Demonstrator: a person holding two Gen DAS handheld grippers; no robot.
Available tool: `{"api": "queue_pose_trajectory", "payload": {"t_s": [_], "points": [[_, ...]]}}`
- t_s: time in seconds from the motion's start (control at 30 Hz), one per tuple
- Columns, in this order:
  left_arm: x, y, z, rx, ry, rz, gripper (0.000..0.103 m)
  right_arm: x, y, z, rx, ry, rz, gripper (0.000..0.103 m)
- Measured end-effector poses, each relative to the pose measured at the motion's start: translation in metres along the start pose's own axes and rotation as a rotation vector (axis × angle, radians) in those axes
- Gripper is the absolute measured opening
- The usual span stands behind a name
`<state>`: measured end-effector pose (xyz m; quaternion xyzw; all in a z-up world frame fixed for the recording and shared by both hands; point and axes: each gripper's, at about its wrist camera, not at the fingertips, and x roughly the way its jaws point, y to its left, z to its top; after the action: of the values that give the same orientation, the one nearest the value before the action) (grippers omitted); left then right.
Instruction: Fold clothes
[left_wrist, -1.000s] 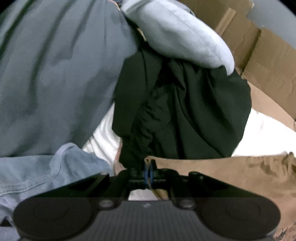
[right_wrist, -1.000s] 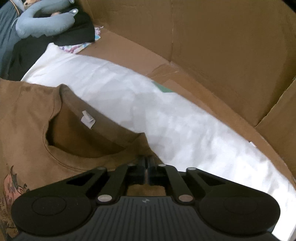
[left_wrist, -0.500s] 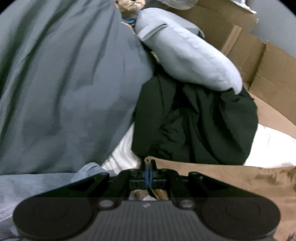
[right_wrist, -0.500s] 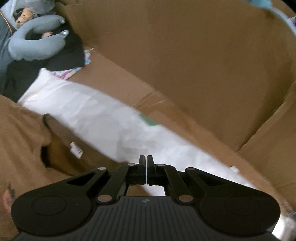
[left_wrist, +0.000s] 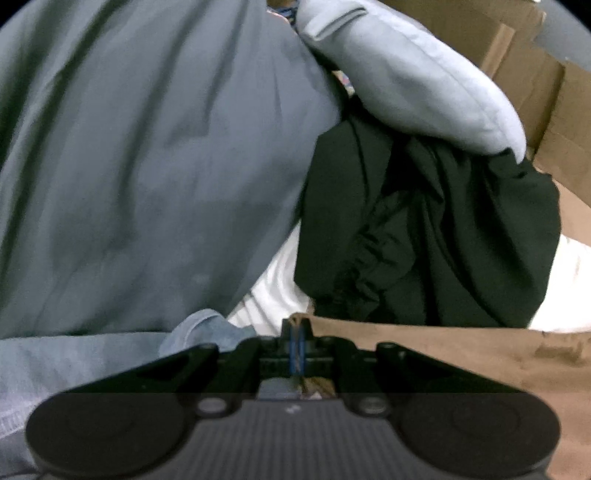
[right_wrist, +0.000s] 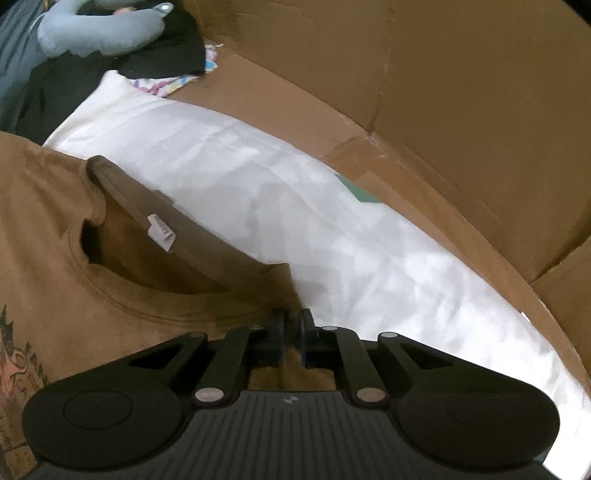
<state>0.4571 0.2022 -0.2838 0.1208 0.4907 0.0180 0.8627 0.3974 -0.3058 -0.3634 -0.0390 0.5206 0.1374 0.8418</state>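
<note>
Step in hand: both grippers gripped one edge of the brown T-shirt (right_wrist: 55, 229) — judged as a spread or a fold-over, though which of the two the views did not settle.
Left gripper (left_wrist: 297, 332): clenched on a corner of the brown cloth, its jaws nearly meeting around it.
Right gripper (right_wrist: 291, 325): pinching the shirt's shoulder just beside the collar (right_wrist: 155, 221), a narrow gap between its jaws filled with fabric.
Next move: would call for both grips to keep the edge taut and level, so the cloth travels without bunching.
Where the shirt lay: on the white sheet (right_wrist: 332, 229), inside cardboard walls (right_wrist: 461, 92), near the black garment (left_wrist: 424, 229) and the grey cover (left_wrist: 147, 166).
Look of the shirt: soft tan knit — neck opening gaping, a white label (right_wrist: 160, 232) inside, a print (right_wrist: 18, 369) on the front.
</note>
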Motion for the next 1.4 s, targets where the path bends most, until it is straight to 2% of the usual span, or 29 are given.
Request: {"api": "queue_pose_trajectory", "payload": {"t_s": [0.2, 0.3, 0.33, 0.37, 0.43, 0.5, 0.63, 0.87, 1.13, 1.4], "points": [[0.011, -0.004, -0.001, 0.004, 0.045, 0.028, 0.003, -0.015, -0.004, 0.011, -0.011, -0.063, -0.042, 0.0], [0.016, -0.011, -0.001, 0.035, 0.084, 0.054, 0.013, -0.004, 0.0, 0.008, -0.01, -0.008, -0.037, 0.002], [0.015, -0.013, -0.001, 0.046, 0.082, 0.066, 0.017, -0.003, -0.001, 0.006, -0.001, 0.005, -0.019, 0.006], [0.01, -0.015, 0.001, 0.046, 0.064, 0.077, 0.017, -0.003, -0.001, 0.003, 0.006, 0.008, -0.002, 0.008], [-0.001, -0.018, 0.005, 0.04, 0.032, 0.057, 0.019, -0.009, -0.003, -0.001, 0.017, -0.001, 0.014, 0.037], [-0.011, -0.024, 0.01, 0.039, 0.005, 0.025, 0.019, -0.016, -0.009, -0.005, 0.038, -0.012, 0.028, 0.045], [-0.028, -0.048, 0.02, 0.077, -0.04, -0.061, 0.019, -0.036, -0.028, -0.014, 0.067, -0.026, 0.026, 0.045], [-0.032, -0.122, 0.022, 0.194, -0.053, -0.228, 0.024, -0.062, -0.073, -0.029, 0.128, -0.031, -0.007, 0.045], [-0.019, -0.2, 0.01, 0.295, -0.021, -0.327, 0.024, -0.06, -0.099, -0.054, 0.142, 0.013, -0.028, 0.045], [-0.016, -0.252, -0.004, 0.387, -0.014, -0.392, 0.024, -0.048, -0.103, -0.089, 0.115, 0.09, -0.069, 0.043]]}}
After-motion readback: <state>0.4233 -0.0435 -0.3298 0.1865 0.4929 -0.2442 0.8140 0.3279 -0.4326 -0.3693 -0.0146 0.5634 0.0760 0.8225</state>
